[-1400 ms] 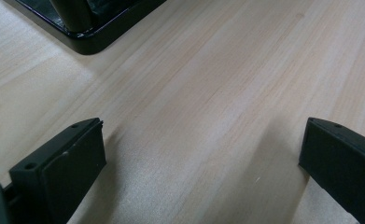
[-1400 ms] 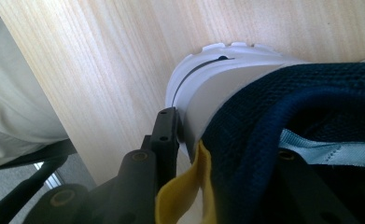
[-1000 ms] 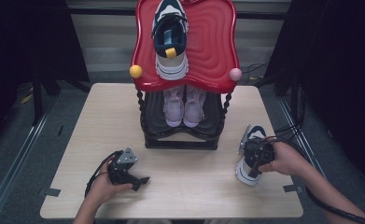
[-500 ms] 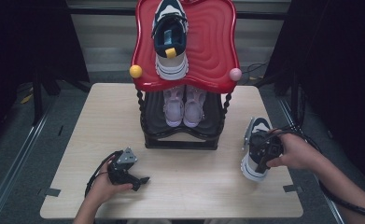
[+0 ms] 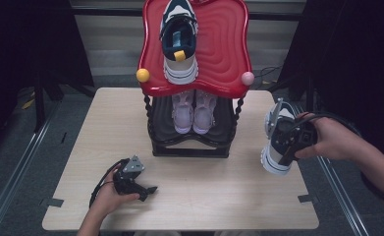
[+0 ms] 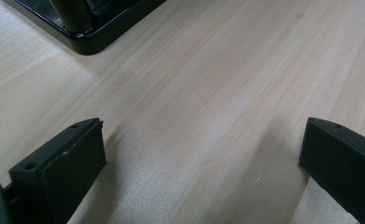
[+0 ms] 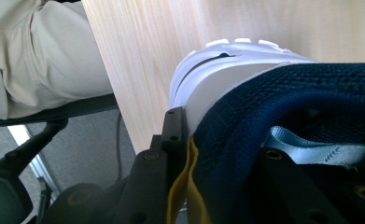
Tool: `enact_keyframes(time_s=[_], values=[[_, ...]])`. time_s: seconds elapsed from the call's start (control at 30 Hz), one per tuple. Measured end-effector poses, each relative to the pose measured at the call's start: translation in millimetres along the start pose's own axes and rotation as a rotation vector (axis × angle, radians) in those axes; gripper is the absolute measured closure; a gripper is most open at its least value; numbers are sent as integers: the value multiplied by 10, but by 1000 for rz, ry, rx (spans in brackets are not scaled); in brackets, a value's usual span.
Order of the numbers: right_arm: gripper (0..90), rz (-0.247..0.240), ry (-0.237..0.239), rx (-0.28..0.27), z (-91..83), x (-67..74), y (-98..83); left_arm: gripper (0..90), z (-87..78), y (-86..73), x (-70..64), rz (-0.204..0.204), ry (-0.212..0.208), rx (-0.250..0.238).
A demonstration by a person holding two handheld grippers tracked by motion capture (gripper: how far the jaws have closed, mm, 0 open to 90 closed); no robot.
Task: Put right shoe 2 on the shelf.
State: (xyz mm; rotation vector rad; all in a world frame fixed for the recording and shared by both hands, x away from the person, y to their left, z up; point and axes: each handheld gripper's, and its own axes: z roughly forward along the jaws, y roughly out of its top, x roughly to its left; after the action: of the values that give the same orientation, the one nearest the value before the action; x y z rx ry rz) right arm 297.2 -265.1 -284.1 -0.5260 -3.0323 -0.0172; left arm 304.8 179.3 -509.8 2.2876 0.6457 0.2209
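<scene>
Forearms enter the high view from six o'clock, each hand carrying a two-jaw tool. At seven o'clock the left tool (image 5: 148, 190) rests on the pale wooden worktop (image 5: 219, 196), jaws spread wide with nothing between them; the left gripper view shows bare wood grain and, at eleven o'clock, a corner of the black rack base (image 6: 89, 32). It seems parked out of the way while the other hand works.

At three o'clock, over the worktop's right edge, the right tool (image 5: 283, 158) is pinching a navy and white sneaker (image 5: 278, 142) by its collar: one jaw lies outside against a yellow lining, the other sits inside the shoe's opening. The sneaker hangs tilted, clear of the worktop. Gripping the collar probably leaves the sole free for setting down.

At the centre, toward twelve o'clock, stands a two-tier shoe rack. Its dark lower shelf (image 5: 224, 132) holds a pair of pale lilac shoes (image 5: 194, 112) side by side. Its red wavy top tray (image 5: 224, 49) carries a matching navy sneaker (image 5: 178, 42) on its left half; the free right half looks like the destination.

Much of the held sneaker falls outside the right gripper view, and the inner jaw's pad is hidden by fabric. The top tray covers the lilac shoes' heels.
</scene>
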Motion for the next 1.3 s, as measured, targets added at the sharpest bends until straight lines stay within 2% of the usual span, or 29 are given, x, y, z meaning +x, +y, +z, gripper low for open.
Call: enact_keyframes(time_s=[0.13,0.4,0.47,0.5,0.53,0.6,0.67,0.83,0.97,1.07,1.3], values=[[736,-5,-22,-14,-250,22,12,0,0,0,0,0,0,0],[736,-18,-64,24,-689,66,98,0,-1,-1,1,3,0,3],[735,-27,-76,13,-792,62,127,0,1,-2,-1,1,2,1],[735,-16,-82,16,-843,71,141,0,1,-2,-1,1,1,0],[736,-35,-92,12,-888,63,154,0,1,-2,1,3,2,1],[735,-26,-99,15,-989,70,178,0,1,-2,0,3,2,1],[734,-39,-106,16,-1083,63,196,0,1,-2,0,3,2,1],[735,-33,-136,13,-1266,32,221,0,1,-2,0,3,2,1],[734,-37,-137,28,-1417,11,243,0,1,-2,0,3,2,1],[735,-35,-154,36,-1535,-8,274,0,1,-2,-1,1,1,1],[736,-38,-191,25,-1767,-43,375,0,2,-2,-2,0,1,0]])
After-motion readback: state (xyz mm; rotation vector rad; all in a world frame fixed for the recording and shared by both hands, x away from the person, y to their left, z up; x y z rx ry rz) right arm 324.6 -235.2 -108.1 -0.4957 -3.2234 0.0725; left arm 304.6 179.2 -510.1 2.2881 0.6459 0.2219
